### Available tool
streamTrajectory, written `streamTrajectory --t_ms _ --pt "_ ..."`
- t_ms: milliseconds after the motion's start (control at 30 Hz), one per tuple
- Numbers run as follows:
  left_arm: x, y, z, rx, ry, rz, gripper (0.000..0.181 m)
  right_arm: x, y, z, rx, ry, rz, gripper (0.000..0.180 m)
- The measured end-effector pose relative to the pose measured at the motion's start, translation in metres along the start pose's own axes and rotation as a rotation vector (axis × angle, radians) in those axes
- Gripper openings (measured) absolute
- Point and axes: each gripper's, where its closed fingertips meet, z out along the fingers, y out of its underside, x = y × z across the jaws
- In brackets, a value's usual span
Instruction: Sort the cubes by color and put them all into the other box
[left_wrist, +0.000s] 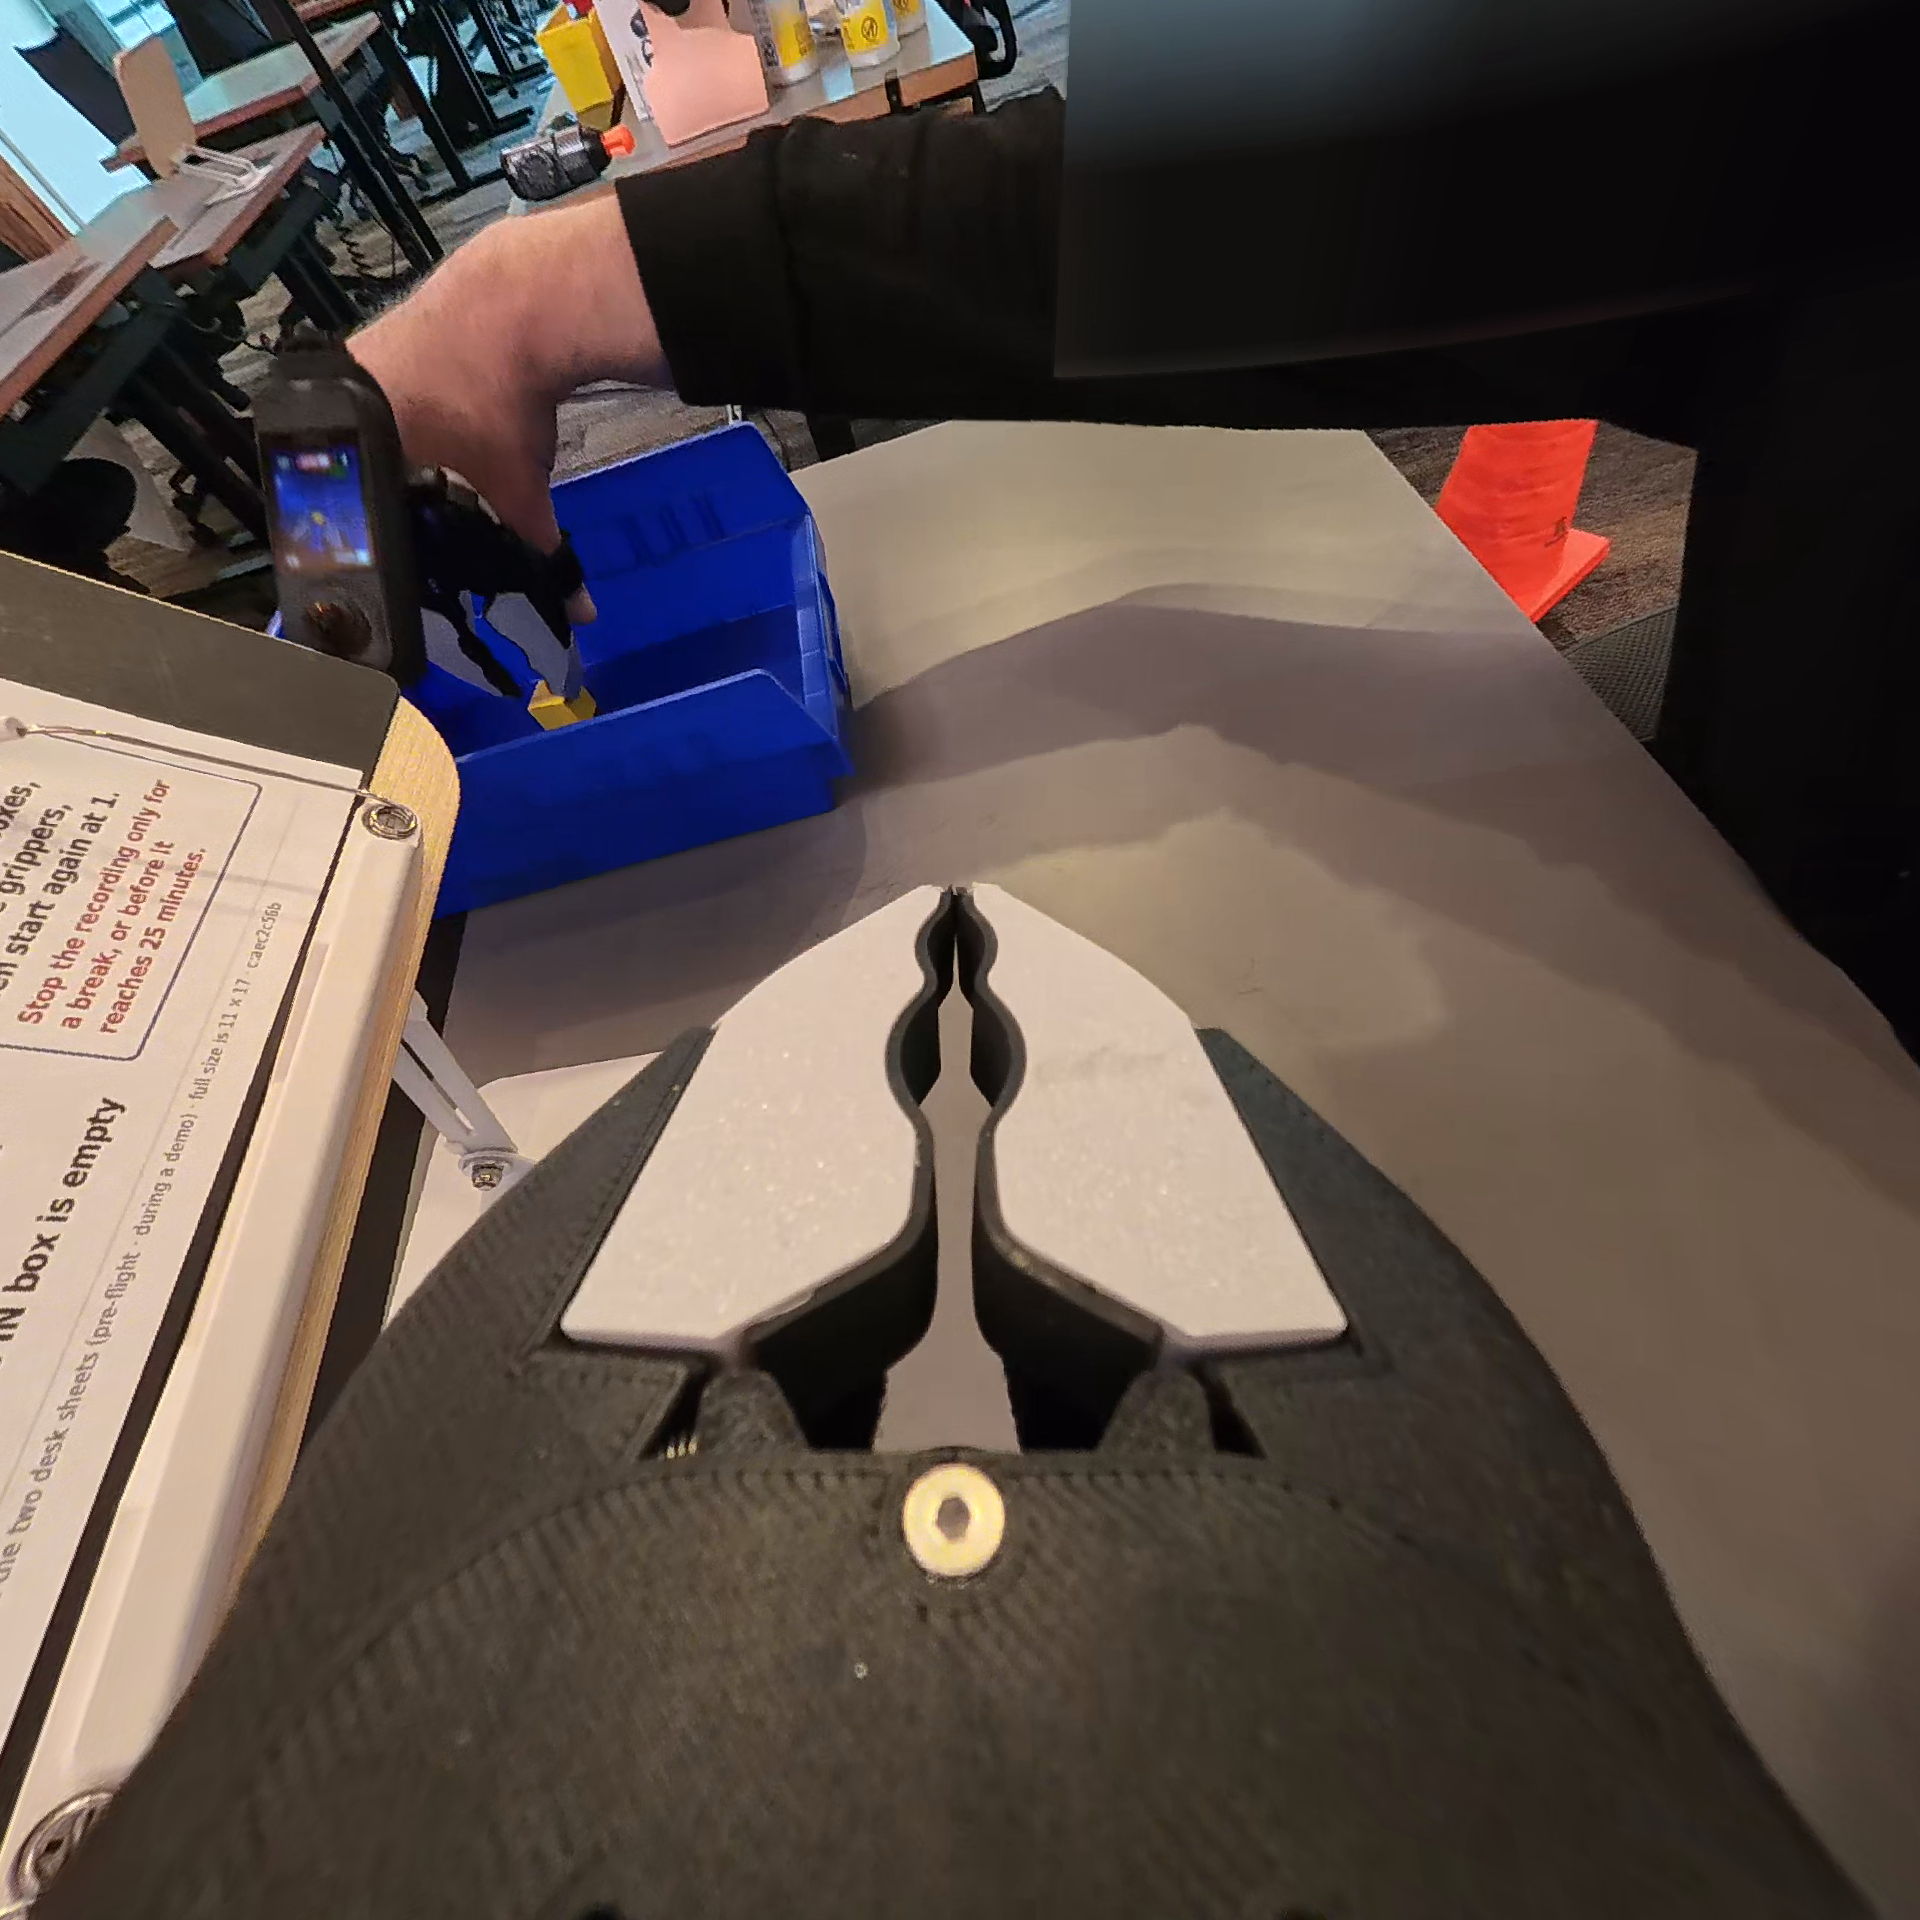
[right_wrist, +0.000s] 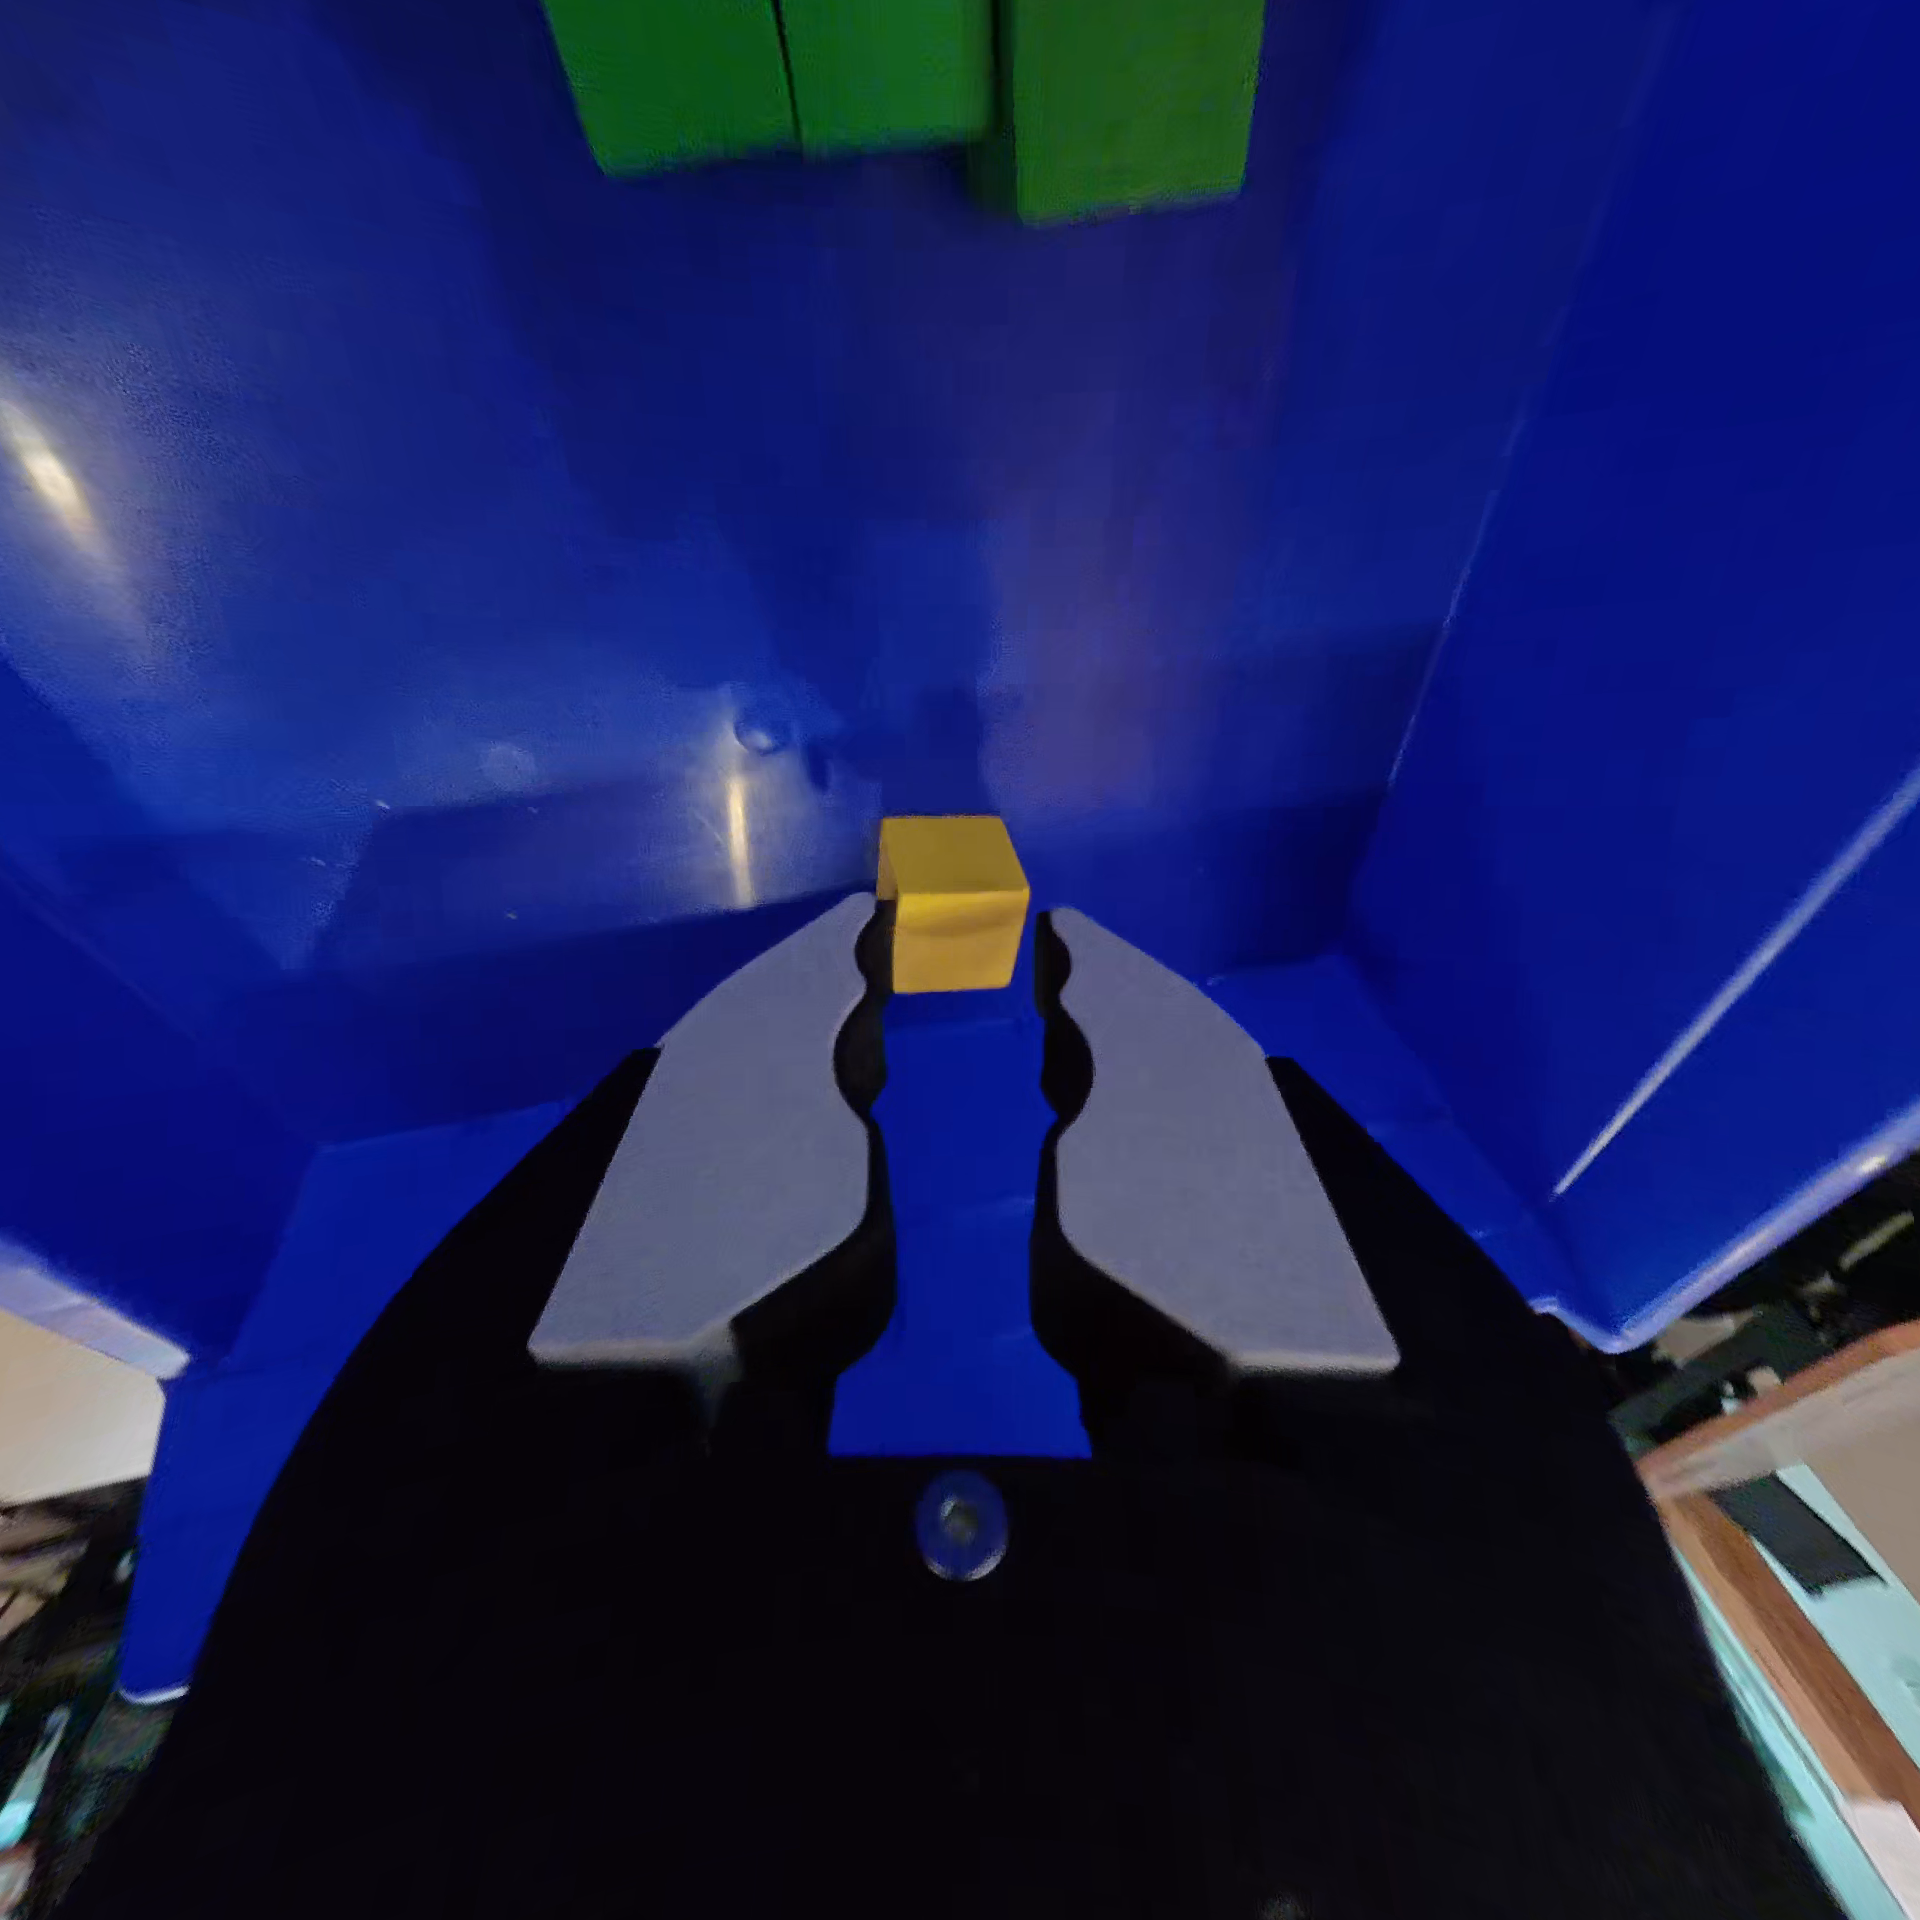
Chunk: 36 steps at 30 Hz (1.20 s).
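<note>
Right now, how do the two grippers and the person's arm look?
Both the left gripper and the right gripper have a black ribbed printed body, one silver screw and two pale grey wavy-edged fingers. The right gripper carries a small lit screen. The sleeve is black.

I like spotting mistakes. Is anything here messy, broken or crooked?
Nothing stands out. The yellow cube sits flat in the blue box, between the right gripper's open fingertips, and the green cubes are grouped together farther back.
</note>
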Motion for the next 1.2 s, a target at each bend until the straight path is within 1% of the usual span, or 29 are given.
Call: streamTrajectory --t_ms 67,133,300,800,1033,1100,1200 --pt "0.0 0.0 0.0 0.001 0.001 -0.001 0.0 -0.002 -0.01 -0.006 0.049 0.002 -0.007 0.019" --pt "0.0 0.0 0.001 0.001 0.004 -0.004 0.0 -0.006 -0.016 -0.006 0.056 -0.012 -0.017 0.014" --pt "0.002 0.003 0.004 -0.016 0.006 0.0 0.0 -0.009 -0.011 0.008 -0.027 -0.025 -0.032 0.0" --pt "0.001 0.005 0.006 -0.023 0.012 -0.003 0.0 -0.004 0.032 0.019 -0.164 -0.028 0.046 0.0" --pt "0.003 0.006 0.007 -0.029 0.019 -0.002 0.0 0.001 0.029 0.018 -0.146 -0.016 0.069 0.0" --pt "0.002 0.006 0.006 -0.032 0.015 0.001 0.0 0.004 0.027 0.01 -0.122 0.007 0.082 0.0" --pt "-0.001 0.006 0.001 -0.034 -0.004 0.002 0.0 0.009 0.021 -0.011 -0.05 0.067 0.102 0.0"
